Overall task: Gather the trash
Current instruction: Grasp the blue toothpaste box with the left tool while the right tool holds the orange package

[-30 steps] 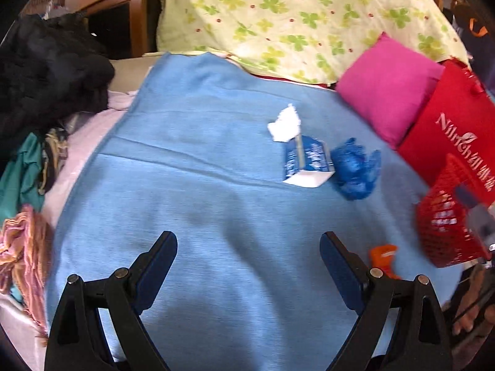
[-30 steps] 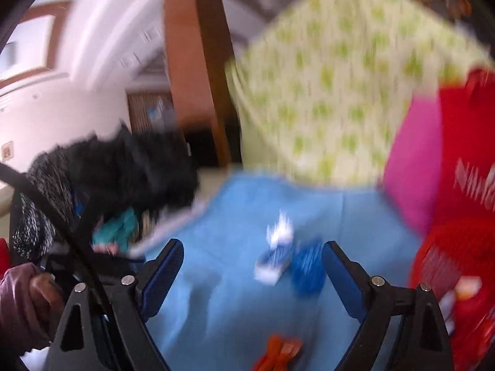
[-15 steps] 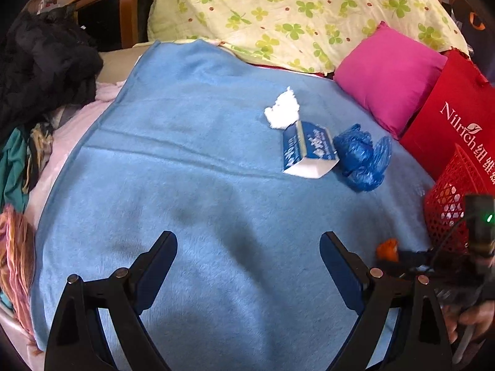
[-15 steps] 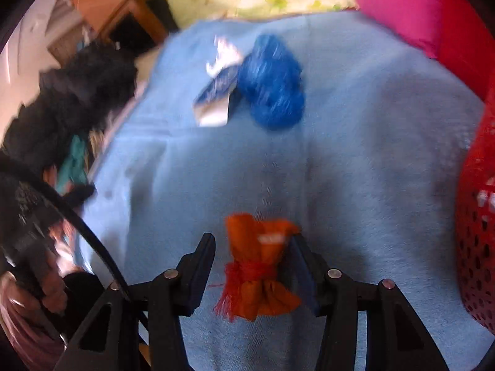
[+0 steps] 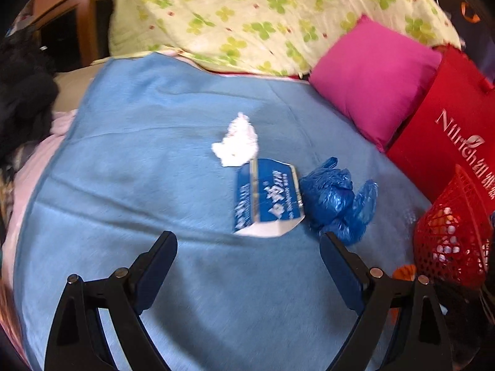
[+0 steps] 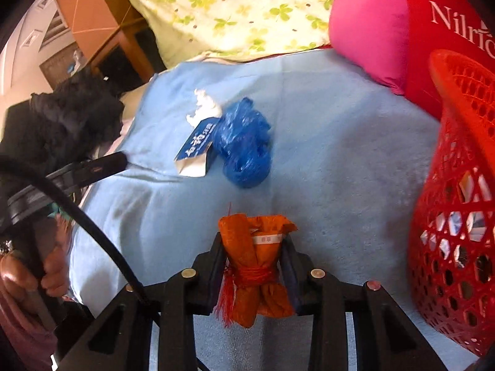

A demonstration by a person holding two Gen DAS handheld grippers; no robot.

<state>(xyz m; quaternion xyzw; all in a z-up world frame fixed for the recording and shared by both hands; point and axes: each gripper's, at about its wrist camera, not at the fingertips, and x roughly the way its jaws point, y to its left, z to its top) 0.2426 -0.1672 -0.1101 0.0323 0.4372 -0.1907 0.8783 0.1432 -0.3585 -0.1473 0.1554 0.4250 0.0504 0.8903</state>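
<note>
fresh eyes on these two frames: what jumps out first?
The right gripper, its jaws shut on an orange pouch tied with red cord, low in the right wrist view beside the red mesh basket. Next, the trash cluster mid-blanket: white tissue, blue-and-white carton and crumpled blue plastic, just ahead of the open left gripper. Behind them, a bright pink pillow.

A light blue blanket [image 5: 161, 160] carries a white crumpled tissue [image 5: 236, 143], a blue carton [image 5: 267, 196] with white lettering, and a darker blue plastic bag [image 5: 337, 199]. Beyond the blanket lie a pale yellow quilt [image 5: 263, 15] patterned with green clovers and a magenta pillow [image 5: 374, 71]. Beside the blanket stands a red mesh basket [image 6: 454, 213], near an orange pouch [image 6: 260, 266] tied with red cord.
</note>
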